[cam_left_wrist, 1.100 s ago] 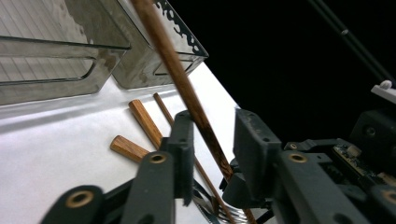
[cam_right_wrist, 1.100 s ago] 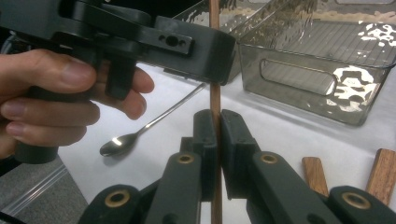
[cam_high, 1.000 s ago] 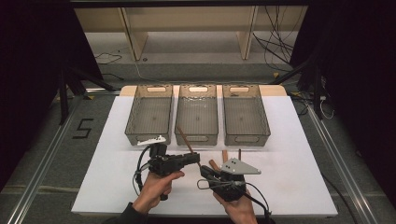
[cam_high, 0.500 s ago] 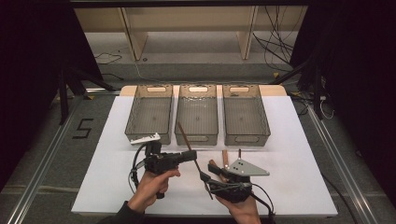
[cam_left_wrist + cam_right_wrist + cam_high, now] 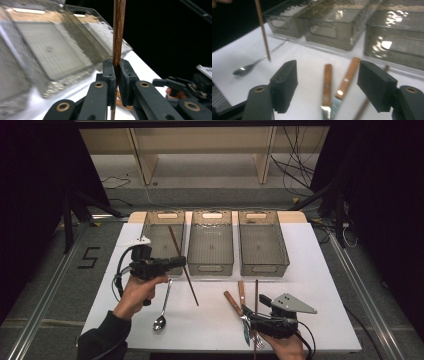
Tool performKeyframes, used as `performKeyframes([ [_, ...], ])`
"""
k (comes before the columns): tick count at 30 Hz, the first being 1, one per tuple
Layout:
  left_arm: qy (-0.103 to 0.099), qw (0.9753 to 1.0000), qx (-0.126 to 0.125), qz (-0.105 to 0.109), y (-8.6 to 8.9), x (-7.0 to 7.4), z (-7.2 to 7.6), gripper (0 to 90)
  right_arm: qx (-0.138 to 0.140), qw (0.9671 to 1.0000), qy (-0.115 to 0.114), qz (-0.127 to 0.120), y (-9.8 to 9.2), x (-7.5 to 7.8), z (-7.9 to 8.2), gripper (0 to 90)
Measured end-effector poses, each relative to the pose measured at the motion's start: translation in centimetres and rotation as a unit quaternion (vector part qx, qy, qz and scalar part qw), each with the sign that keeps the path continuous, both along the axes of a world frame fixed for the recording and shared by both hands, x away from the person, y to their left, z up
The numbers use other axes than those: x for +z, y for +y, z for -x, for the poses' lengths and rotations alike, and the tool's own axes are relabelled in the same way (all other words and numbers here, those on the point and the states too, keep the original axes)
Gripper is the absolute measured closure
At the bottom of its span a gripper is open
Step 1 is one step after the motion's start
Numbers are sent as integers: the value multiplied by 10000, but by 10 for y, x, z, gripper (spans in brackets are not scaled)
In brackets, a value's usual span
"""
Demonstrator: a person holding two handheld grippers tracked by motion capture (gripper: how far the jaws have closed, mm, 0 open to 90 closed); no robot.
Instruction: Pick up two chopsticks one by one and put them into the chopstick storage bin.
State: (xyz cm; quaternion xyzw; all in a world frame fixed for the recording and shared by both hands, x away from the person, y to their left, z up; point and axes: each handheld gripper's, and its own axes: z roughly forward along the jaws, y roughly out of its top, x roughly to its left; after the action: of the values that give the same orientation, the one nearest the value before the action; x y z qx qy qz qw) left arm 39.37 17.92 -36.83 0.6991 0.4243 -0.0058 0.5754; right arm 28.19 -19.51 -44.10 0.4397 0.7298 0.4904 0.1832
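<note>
three bins (image 5: 212,245) side by side at table's (image 5: 325,270) rear — spoon (image 5: 161,316) front-left, knives (image 5: 239,301) front-right

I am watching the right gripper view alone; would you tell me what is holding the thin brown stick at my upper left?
Observer: The left tool is shut on it. It is a chopstick, clamped between that tool's two pads.
Operator: Thank you. Where does its top end go, above my frame?
Observer: In the high view it leans up and away from the person, and its top end lies over the left bin.
</note>
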Motion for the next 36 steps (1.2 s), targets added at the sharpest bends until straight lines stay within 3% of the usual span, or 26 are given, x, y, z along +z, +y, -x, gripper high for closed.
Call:
performKeyframes([
  [4, 8, 9994, 275, -218, 18, 15, -24, 842, -44, 9999, 86, 141, -2, -5, 1, 265],
  [5, 8, 9994, 275, -218, 18, 15, -24, 842, -23, 9998, 106, 161, -3, -6, 1, 261],
  [10, 45, 9976, 457, -514, 31, 34, -49, 842, -18, 9998, 172, 100, -5, -7, 1, 262],
  [18, 119, 9945, 728, -740, 39, 46, -75, 842, -16, 9998, 187, 94, -5, -9, 1, 260],
  [25, 177, 9916, 1007, -792, 48, 54, -100, 841, -11, 9997, 212, 73, -6, -10, 1, 259],
  [27, 166, 9900, 1110, -853, 49, 55, -106, 842, -35, 9998, 208, 57, -7, -10, 1, 253],
  [29, 100, 9868, 1232, -1043, 49, 55, -111, 841, -31, 9998, 192, 37, -7, -10, 1, 246],
  [36, 113, 9776, 1551, -1415, 48, 45, -128, 841, -24, 9999, 154, 14, -7, -11, 2, 224],
])
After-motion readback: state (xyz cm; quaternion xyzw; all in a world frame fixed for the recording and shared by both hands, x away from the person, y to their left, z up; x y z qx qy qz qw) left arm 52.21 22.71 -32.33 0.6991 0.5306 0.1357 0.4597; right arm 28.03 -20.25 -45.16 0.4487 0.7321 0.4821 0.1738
